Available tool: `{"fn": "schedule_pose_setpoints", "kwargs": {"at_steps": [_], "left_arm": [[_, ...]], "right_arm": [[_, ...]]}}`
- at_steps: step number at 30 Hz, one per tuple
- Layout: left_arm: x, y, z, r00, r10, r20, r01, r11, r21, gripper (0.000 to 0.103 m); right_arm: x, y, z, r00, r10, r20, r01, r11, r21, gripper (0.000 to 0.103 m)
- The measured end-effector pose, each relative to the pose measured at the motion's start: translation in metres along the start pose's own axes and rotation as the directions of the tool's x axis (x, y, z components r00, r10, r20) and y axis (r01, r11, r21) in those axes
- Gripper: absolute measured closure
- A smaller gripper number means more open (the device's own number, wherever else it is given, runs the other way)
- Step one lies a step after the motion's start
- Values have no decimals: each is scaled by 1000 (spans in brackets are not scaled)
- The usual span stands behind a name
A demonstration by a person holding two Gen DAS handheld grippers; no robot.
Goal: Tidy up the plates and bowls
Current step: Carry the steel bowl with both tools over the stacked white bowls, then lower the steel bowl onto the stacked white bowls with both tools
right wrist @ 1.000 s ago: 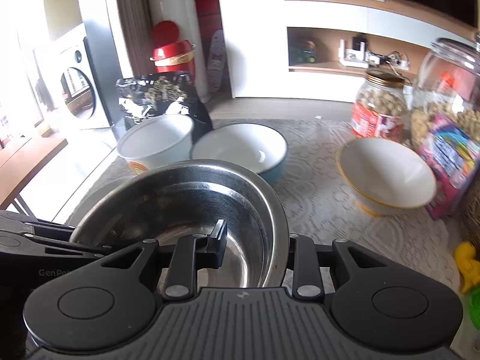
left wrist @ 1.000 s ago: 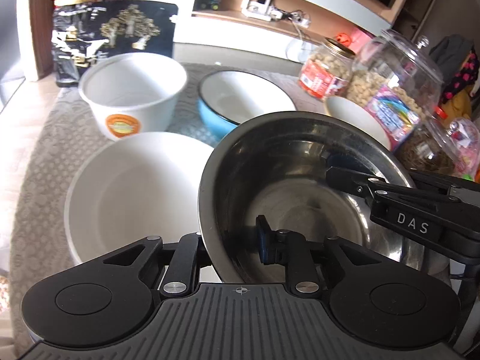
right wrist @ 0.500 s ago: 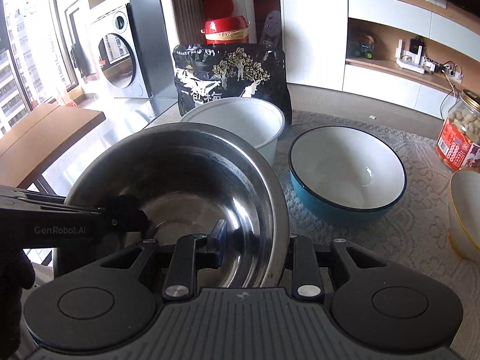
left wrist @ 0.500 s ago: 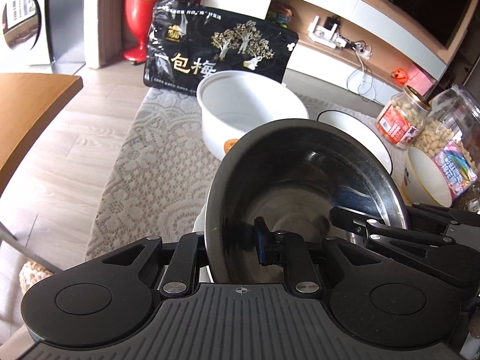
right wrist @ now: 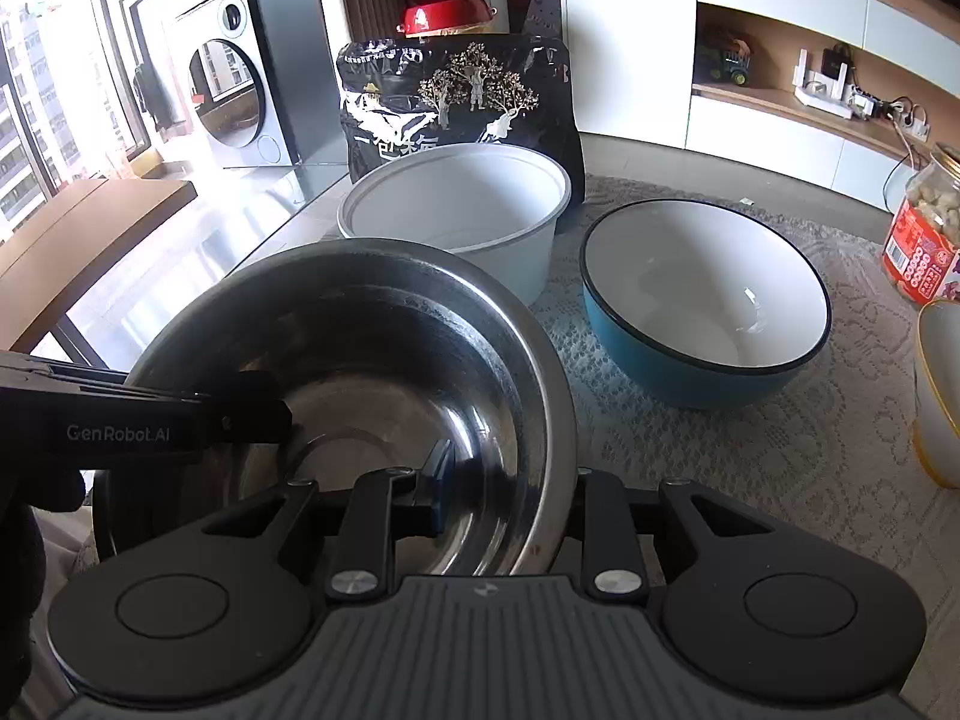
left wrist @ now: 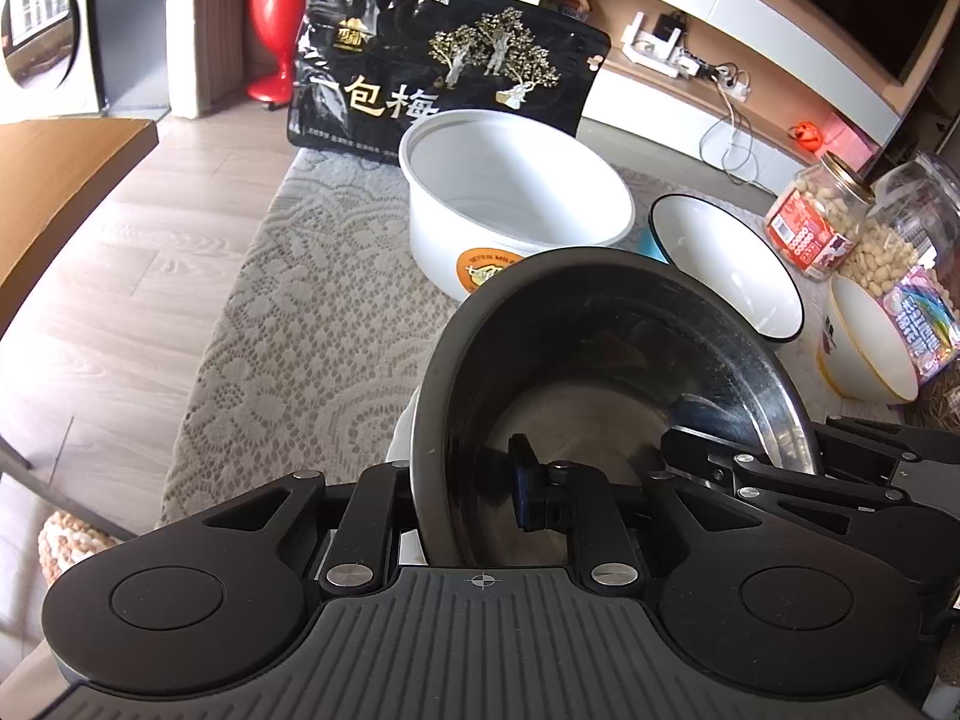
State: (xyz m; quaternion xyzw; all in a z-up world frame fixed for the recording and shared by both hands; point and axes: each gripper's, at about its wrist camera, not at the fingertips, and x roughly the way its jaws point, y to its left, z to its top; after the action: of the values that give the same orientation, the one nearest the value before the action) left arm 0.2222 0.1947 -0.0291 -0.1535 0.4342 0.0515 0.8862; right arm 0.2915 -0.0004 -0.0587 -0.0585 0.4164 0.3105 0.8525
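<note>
Two grippers grasp one steel bowl (left wrist: 606, 372) from opposite sides, holding it tilted above the lace tablecloth (left wrist: 300, 300). Left gripper (left wrist: 462, 492) reaches forward at the bowl's near-left rim, its fingers closed on the wall, one outside, one inside. Right gripper (right wrist: 510, 492) is clamped likewise on the bowl's right rim and enters the left view level from the side. Beyond the steel bowl stands a white tub (right wrist: 456, 210); right of that, a blue bowl (right wrist: 708, 300). Behind the tub a black pouch (left wrist: 444, 78) stands upright. A white rim (left wrist: 399, 432) shows just under the steel bowl's left edge.
</note>
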Motion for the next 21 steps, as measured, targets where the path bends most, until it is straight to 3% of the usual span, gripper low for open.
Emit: {"fn": "schedule_pose_setpoints", "kwargs": {"at_steps": [11,21], "left_arm": [[-5,-12,-11,999,48,25,-49,997,53,80],[-13,2,-18,999,-40,8,40,999,-7,81]], "right_arm": [[-5,0,-6,1000,5,25,-6,1000,25,77],[-8,3,-11,1000,0,22,0,1000,0,77]]}}
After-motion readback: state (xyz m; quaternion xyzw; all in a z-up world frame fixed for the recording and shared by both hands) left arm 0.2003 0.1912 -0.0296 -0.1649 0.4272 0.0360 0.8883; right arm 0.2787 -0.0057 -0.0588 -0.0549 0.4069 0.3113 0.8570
